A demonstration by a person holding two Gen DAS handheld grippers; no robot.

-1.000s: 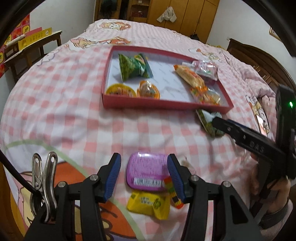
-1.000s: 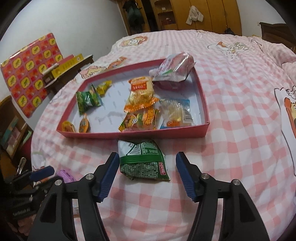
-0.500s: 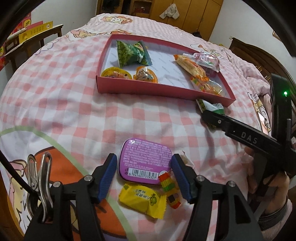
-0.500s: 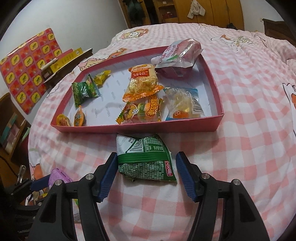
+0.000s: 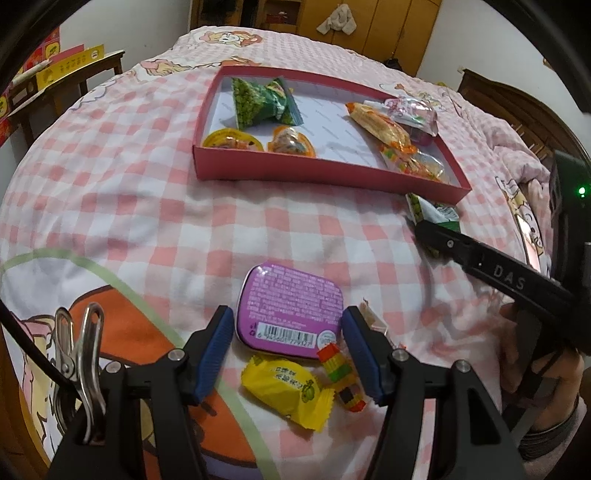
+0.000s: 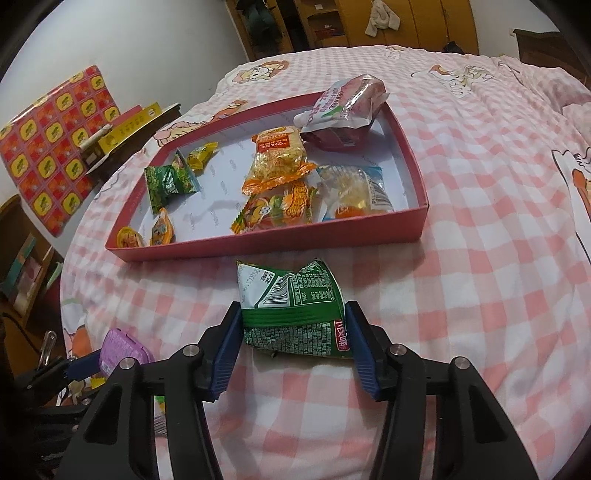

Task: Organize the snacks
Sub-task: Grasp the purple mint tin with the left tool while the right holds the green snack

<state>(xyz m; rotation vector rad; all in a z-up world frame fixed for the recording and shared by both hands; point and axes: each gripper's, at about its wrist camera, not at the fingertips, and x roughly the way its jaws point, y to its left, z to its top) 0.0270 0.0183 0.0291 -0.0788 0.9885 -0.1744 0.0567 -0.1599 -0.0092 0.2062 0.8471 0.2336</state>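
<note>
A red tray with several snack packets lies on the pink checked bed. My left gripper is open with its blue pads either side of a purple tin, which lies flat on the bedcover. A yellow candy and a striped candy lie just below the tin. My right gripper is open with its pads at both sides of a green snack packet in front of the tray. The packet also shows in the left wrist view.
A wooden side table with yellow and red boxes stands left of the bed. A wardrobe stands behind it and a dark headboard is at the right. A metal clip hangs on my left gripper.
Both grippers moved forward: the left pads now flank the tin's near end, and the right pads have come up around the green packet and narrowed onto its sides.
</note>
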